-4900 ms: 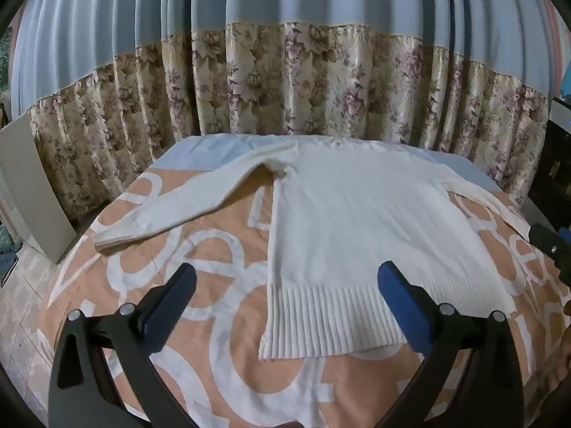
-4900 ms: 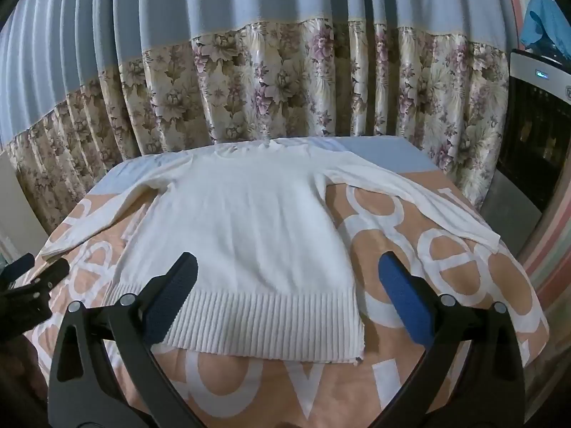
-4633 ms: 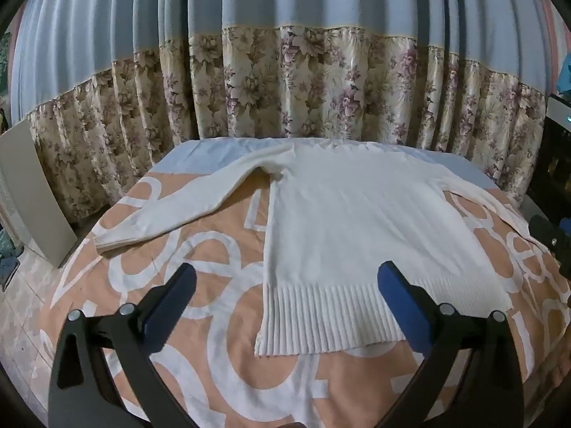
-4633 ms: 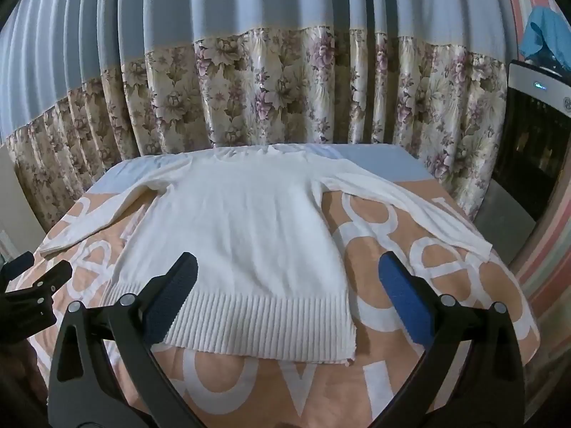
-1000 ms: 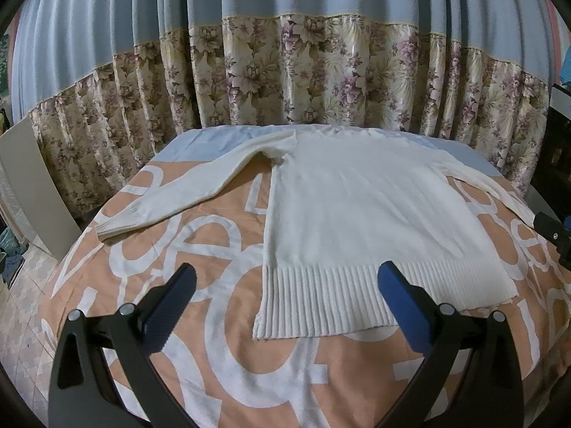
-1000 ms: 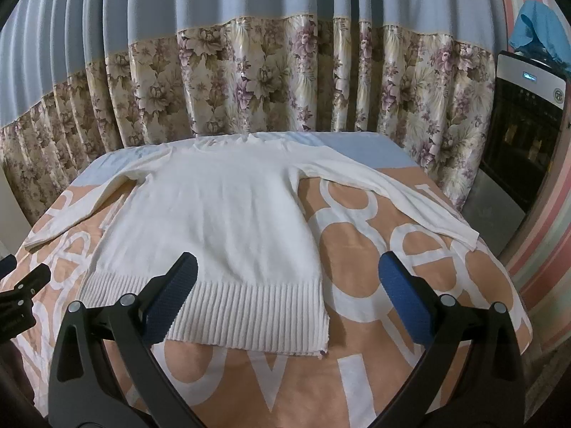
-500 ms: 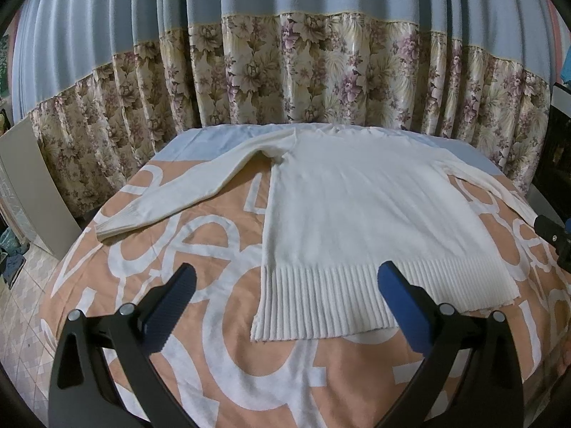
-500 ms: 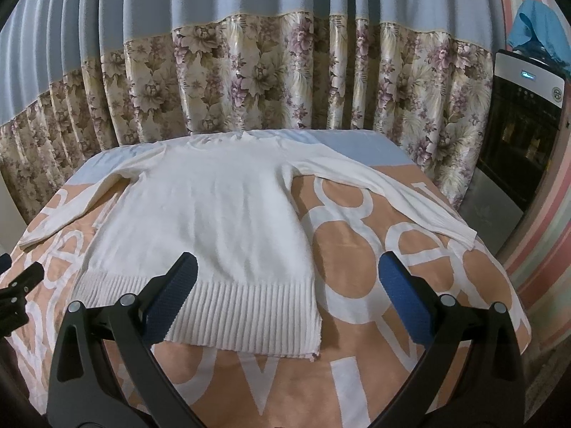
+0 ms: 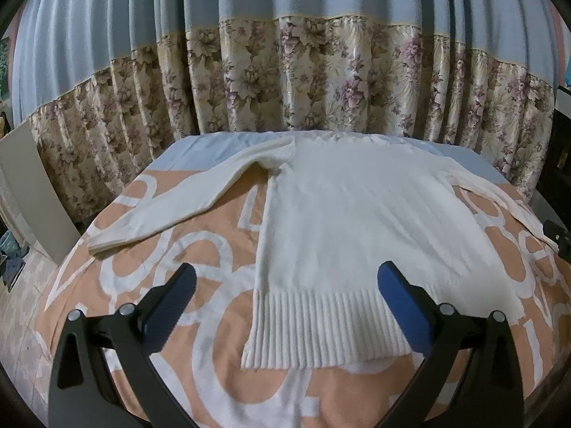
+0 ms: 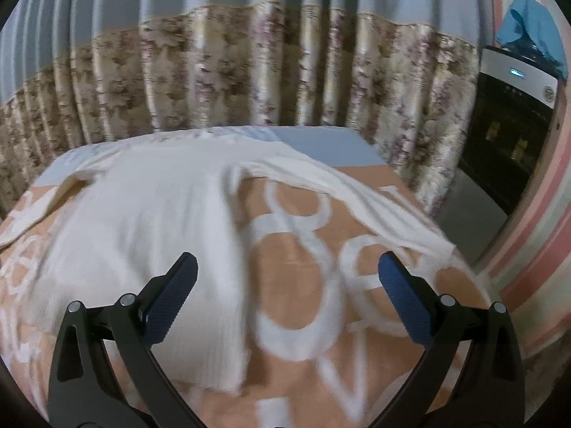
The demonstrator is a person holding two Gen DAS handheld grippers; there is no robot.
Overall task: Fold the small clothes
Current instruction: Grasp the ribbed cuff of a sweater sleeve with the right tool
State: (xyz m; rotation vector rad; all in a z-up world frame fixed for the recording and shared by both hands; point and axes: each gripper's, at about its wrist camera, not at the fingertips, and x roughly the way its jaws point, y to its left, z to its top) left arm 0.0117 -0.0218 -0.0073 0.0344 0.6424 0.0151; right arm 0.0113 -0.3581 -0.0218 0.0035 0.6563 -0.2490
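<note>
Dim fisheye views, right one motion-blurred

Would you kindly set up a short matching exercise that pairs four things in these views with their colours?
Things:
1. sweater
2. gripper pads
3. bed cover
4. cloth on the appliance

Colours:
A. dark blue
B. orange with white letters
C. cream white
D. turquoise blue

Pairs: 1-C, 2-A, 3-B, 4-D
</note>
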